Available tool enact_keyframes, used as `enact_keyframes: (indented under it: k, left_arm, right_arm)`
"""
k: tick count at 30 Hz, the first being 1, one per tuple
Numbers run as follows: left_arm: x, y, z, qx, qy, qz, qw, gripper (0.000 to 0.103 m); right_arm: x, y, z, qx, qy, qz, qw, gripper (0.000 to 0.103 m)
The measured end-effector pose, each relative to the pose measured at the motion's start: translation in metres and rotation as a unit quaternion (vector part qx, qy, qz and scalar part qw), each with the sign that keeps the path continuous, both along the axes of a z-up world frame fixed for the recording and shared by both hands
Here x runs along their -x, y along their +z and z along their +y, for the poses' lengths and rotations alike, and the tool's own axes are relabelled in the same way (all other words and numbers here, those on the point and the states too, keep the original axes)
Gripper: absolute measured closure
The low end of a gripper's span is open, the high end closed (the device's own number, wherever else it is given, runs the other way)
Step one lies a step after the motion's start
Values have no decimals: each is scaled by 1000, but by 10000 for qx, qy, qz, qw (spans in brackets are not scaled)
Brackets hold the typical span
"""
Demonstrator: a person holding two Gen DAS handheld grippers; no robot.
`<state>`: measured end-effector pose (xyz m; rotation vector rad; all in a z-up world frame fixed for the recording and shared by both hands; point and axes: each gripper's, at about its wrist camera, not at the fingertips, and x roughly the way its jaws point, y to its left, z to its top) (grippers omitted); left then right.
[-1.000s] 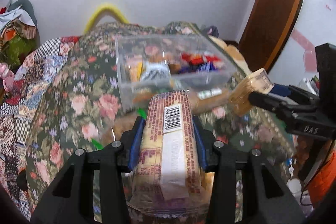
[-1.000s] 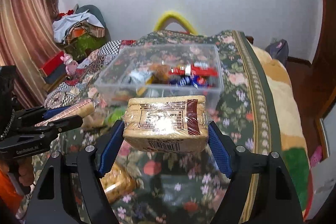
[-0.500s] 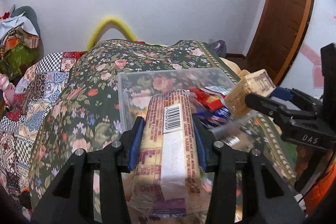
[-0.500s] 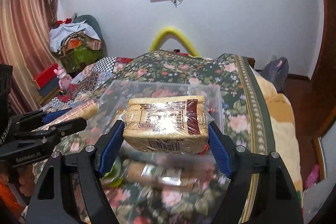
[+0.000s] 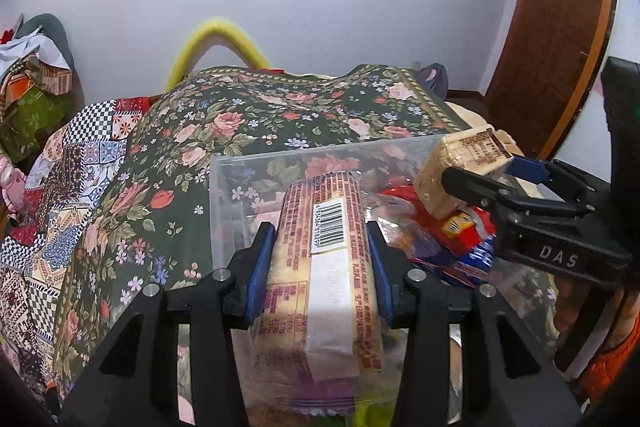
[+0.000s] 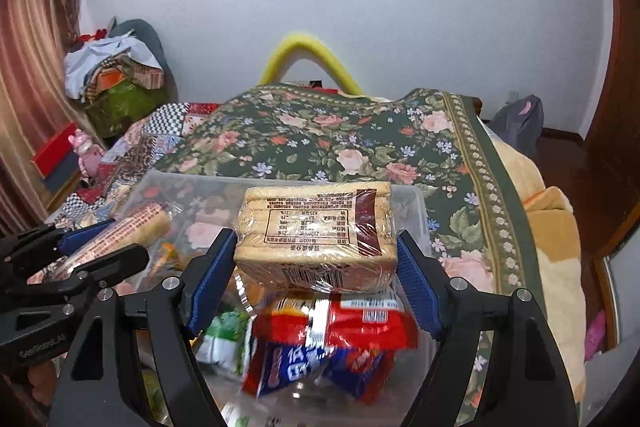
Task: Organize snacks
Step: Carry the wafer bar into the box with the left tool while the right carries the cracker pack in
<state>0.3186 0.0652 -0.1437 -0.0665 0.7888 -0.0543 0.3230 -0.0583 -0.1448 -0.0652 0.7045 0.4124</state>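
A clear, thin-walled plastic bin [image 5: 224, 195] sits on a bed covered with a dark green floral spread [image 5: 248, 115]. Glossy red and blue crinkled snack packets [image 6: 320, 343] lie loose inside it.

The left gripper [image 5: 322, 259] is closed to a narrow gap on a long cracker sleeve [image 5: 326, 291], a rounded log in shiny printed film with a white barcode label on top. Its blue ribbed pads press both long sides, and the sleeve's far end reaches out over the bin's near-left part.

The right gripper [image 6: 316, 267] stands wider, its blue pads clamped on the two short ends of a biscuit block [image 6: 314, 231], a squat rectangular stack of pale biscuits wrapped in clear film with a printed nutrition panel and a brown band. The block hangs above the red and blue packets in the bin, apart from them.

Each gripper shows at the edge of the other's view, both over the bin.
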Motion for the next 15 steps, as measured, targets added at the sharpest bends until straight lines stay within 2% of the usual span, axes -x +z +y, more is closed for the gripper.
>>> enact_keyframes:
  k: [8, 15]
  left_arm:
    - [-14, -15, 13, 358, 230, 294, 9987, 58]
    - [4, 0, 12, 475, 177, 206, 9985, 55]
  right_arm:
    - [-3, -1, 8, 177, -1, -7, 9998, 26]
    - [13, 12, 7, 111, 282, -17, 9995, 25]
